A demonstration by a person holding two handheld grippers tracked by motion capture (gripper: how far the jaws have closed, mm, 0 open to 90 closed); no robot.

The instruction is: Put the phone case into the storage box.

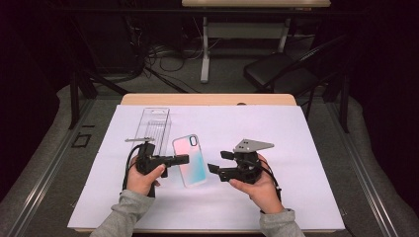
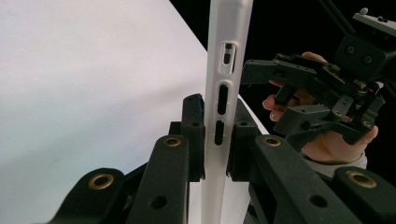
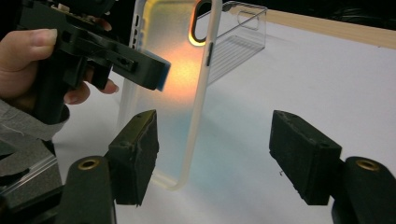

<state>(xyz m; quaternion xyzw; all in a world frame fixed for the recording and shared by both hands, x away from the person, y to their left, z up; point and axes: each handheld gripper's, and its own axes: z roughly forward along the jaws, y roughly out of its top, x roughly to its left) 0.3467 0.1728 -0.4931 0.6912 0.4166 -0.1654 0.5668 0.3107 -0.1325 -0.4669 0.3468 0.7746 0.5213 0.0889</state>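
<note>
- Your left gripper (image 1: 184,159) is clamped tight on the one phone case (image 1: 189,160), which stands on edge above the white sheet (image 1: 306,148).
- Its long axis runs away from you, camera cutout at the far end.
- Your right gripper (image 1: 214,162), just beside the case, stands apart, holding nothing.
- One clear plastic package (image 1: 153,123) lies farther back.

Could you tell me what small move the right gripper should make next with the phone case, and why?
Probably ease the right gripper a little further back and hold off. Its jaws stand open, apart from the phone case, with nothing between the pads, while the left gripper is clamped on the case's edge and holds it off the white sheet. The clear plastic package lies behind.
</note>
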